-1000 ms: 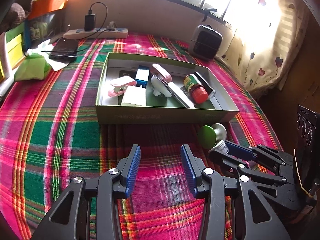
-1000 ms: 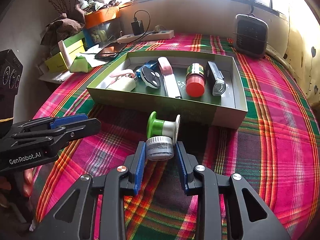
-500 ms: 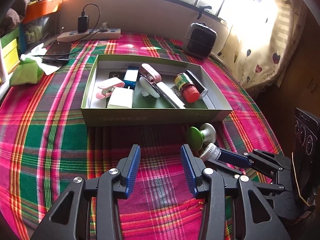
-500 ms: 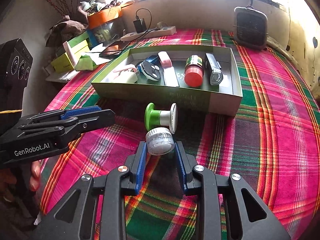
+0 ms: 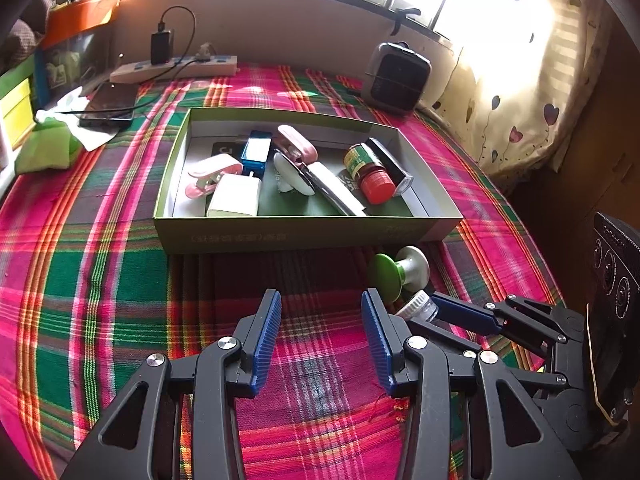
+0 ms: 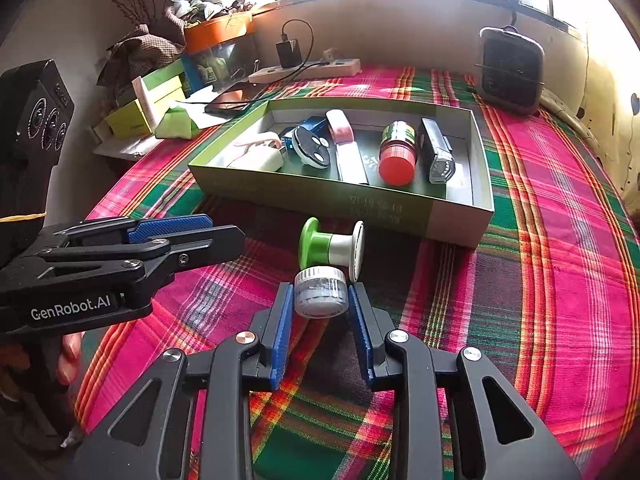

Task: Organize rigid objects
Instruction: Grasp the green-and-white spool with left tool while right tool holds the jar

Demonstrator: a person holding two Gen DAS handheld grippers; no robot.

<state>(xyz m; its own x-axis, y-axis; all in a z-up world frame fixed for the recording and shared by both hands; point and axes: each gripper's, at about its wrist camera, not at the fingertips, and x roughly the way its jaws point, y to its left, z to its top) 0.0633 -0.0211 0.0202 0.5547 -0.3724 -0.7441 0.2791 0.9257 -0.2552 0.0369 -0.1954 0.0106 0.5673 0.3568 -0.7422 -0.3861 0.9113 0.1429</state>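
Note:
My right gripper [image 6: 320,312] is shut on a small clear jar [image 6: 320,296] with a white ribbed lid, its blue pads [image 6: 282,316] against the jar's sides just above the plaid cloth. A green-and-white spool-shaped piece [image 6: 332,246] lies right behind it, in front of the shallow green box [image 6: 320,196]. The box holds a red-capped jar [image 6: 396,156], a black light [image 6: 438,150], a white charger and a pink clip. My left gripper [image 5: 320,320] hangs open over bare cloth with nothing between its fingers. From there the held jar [image 5: 416,306] shows at the right.
A black heater [image 5: 396,76] stands at the back right near the curtain. A power strip [image 5: 172,70], a phone [image 5: 108,104] and a green pouch [image 5: 44,150] lie at the back left. A person's hand [image 6: 68,356] holds the left gripper's handle.
The right jaws have drawn in slightly against the jar. The left gripper has edged a little further in from the left of the right wrist view.

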